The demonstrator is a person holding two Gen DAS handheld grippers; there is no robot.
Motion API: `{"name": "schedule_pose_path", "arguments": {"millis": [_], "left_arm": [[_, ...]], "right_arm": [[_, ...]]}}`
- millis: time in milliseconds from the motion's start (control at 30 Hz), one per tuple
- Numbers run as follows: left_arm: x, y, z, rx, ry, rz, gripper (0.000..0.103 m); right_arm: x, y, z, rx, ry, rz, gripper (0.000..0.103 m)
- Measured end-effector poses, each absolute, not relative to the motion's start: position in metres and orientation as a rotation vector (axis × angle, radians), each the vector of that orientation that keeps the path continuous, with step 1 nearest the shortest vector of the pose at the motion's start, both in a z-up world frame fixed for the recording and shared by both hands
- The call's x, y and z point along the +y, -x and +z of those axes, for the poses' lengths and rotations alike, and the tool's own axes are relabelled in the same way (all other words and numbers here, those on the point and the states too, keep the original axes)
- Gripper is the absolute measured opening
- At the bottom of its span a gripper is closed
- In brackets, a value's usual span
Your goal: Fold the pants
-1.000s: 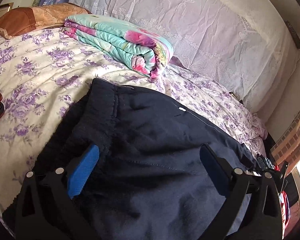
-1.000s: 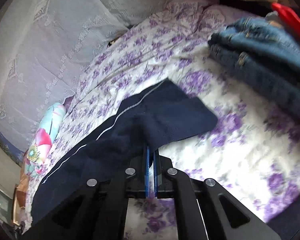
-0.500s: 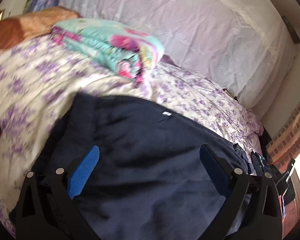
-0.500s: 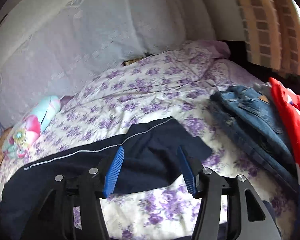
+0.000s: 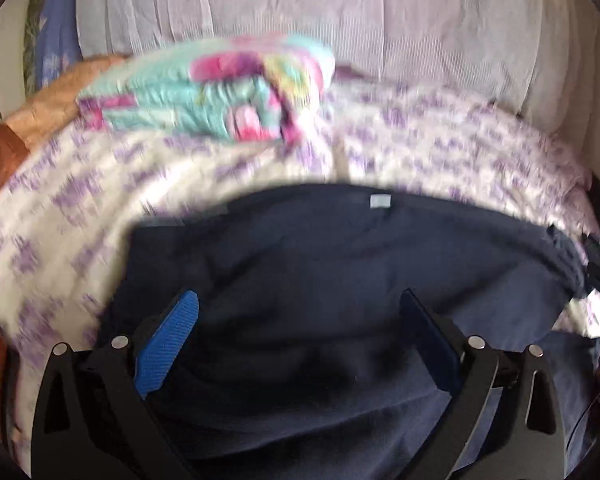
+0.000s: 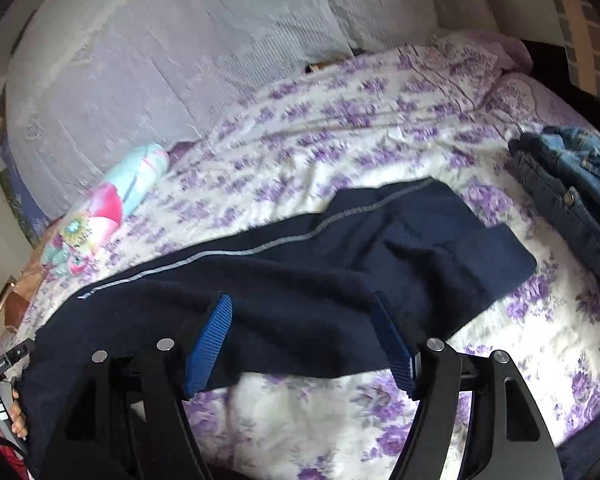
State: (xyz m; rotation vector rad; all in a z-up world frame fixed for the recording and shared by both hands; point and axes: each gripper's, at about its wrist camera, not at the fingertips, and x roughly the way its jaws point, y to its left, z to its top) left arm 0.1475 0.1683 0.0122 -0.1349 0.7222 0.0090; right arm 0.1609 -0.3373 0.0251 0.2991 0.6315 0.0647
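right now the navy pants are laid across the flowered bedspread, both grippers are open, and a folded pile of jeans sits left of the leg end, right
Not quite. The jeans sit right of the leg end of the navy pants, not left, as the right wrist view shows. The rest holds: the pants lie across the flowered bedspread, and the left gripper and right gripper are both open.

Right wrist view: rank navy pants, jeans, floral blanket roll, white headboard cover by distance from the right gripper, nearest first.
From the right gripper, jaws just opened and gripping nothing:
1. Navy pants: directly under and ahead of the fingertips.
2. Jeans: stacked to the right.
3. Blanket roll: far left; too close to call against the jeans.
4. Headboard cover: at the back.
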Motion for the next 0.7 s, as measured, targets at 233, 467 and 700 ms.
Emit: {"name": "schedule_pose_path", "arguments": {"millis": [233,467,700], "left_arm": [[0.271,-0.192,-0.015,0.856,0.464,0.077,0.098],[0.296,-0.193,-0.034,0.828,0.653,-0.066,0.098],[0.293,-0.183,-0.026,0.762,0.629,-0.126,0.071]], "right_arm": [[-0.304,-0.166,0.023,0.624,-0.233,0.209,0.089],[-0.321,-0.174,0.008,0.689,-0.397,0.226,0.092],[-0.265,-0.207,0.059,0.537,-0.051,0.346,0.100]]}}
